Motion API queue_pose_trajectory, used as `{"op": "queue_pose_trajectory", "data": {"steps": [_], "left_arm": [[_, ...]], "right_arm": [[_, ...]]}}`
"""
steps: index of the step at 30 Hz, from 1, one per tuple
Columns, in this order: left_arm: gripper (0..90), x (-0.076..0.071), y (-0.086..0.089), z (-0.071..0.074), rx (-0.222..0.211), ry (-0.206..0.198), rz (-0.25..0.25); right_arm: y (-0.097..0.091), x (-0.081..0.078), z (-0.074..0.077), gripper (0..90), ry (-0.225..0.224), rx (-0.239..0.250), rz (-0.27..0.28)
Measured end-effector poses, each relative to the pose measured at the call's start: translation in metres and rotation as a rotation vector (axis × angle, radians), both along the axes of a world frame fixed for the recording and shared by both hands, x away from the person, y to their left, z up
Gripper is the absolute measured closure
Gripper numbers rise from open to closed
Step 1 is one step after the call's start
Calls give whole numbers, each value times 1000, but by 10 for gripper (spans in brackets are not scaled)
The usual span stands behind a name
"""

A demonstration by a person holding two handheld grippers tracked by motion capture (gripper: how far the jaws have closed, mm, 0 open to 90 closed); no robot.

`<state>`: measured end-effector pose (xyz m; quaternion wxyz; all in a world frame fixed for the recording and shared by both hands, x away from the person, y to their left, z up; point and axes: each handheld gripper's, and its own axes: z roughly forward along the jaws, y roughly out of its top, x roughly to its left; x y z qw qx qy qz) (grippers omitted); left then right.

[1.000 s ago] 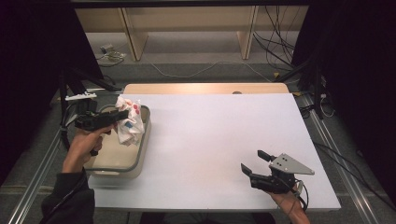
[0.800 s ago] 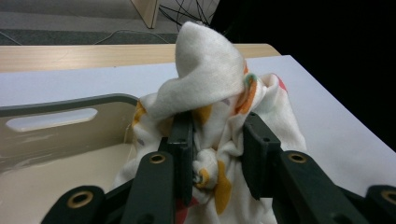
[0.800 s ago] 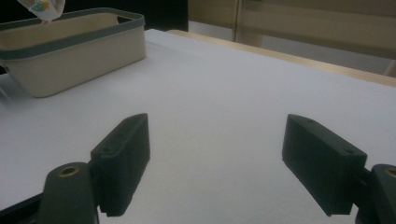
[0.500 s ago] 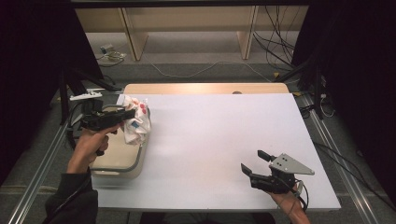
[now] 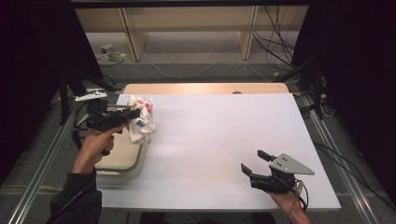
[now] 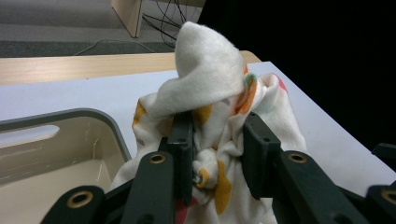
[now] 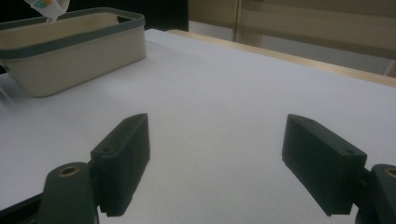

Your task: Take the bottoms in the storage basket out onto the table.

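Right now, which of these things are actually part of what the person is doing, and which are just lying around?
Part of the job:
- patterned cloth, bunched between the jaws of the left gripper
- beige bin, just beneath the cloth
- white table

Just lying about:
- right gripper, jaws open over bare table
- cables on the floor
- wooden shelving behind

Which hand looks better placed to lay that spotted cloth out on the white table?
The left. Its gripper is shut on the cloth, beside the tub. The right gripper waits open, apart.
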<state>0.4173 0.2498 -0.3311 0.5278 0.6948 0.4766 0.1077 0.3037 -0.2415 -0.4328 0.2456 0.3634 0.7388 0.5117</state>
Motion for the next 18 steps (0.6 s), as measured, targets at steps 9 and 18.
{"op": "queue_pose_trajectory", "data": {"steps": [9,18], "left_arm": [[675,-1,-8,0,3,-12,-13],[675,-2,-19,-1,7,-22,-22]], "right_arm": [[0,0,0,241,-1,-1,0],[0,0,0,241,0,-2,0]]}}
